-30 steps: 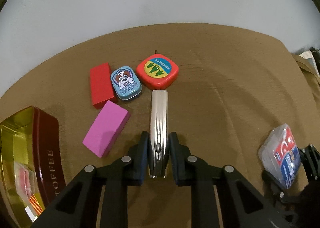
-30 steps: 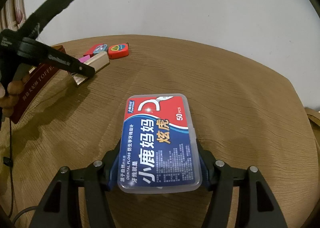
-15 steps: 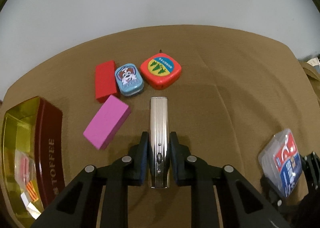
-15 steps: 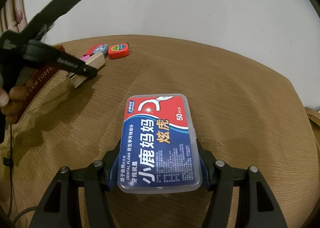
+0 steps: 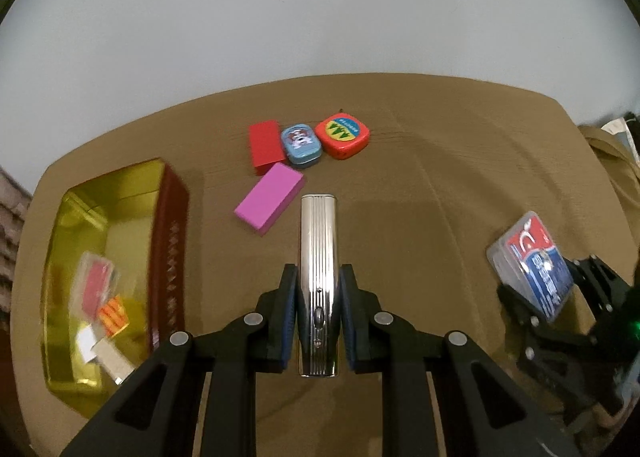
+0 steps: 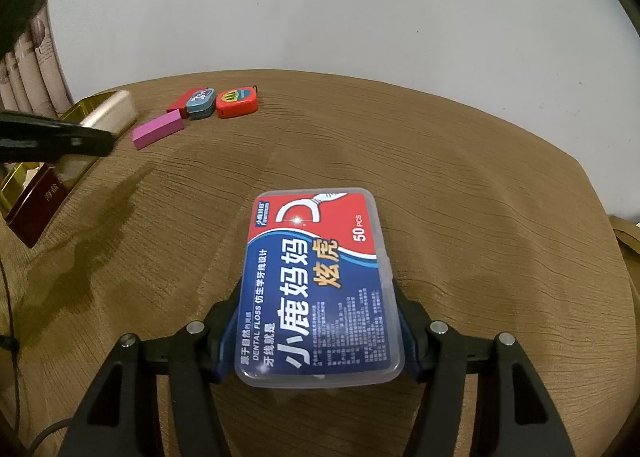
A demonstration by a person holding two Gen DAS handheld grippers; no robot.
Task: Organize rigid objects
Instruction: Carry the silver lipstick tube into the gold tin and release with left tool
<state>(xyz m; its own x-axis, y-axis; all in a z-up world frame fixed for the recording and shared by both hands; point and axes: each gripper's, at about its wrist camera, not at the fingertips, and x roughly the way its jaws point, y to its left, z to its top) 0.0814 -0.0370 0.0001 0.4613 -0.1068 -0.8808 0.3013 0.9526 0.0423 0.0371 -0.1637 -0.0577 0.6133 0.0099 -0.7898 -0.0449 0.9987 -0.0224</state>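
Silver ribbed case (image 5: 318,257), pink block (image 5: 269,198), red block (image 5: 265,146), blue cartoon-dog tin (image 5: 301,145), red tape measure (image 5: 342,135) with green trees on yellow, gold-lined maroon tin (image 5: 170,241), red-and-blue floss box (image 6: 318,289).

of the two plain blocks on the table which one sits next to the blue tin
The red block: its long side lies against the blue tin. The pink block lies nearer the camera, angled, below both.

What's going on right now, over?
Left gripper shut on silver case. Right gripper shut on floss box. Gold tin open at left, path clear.
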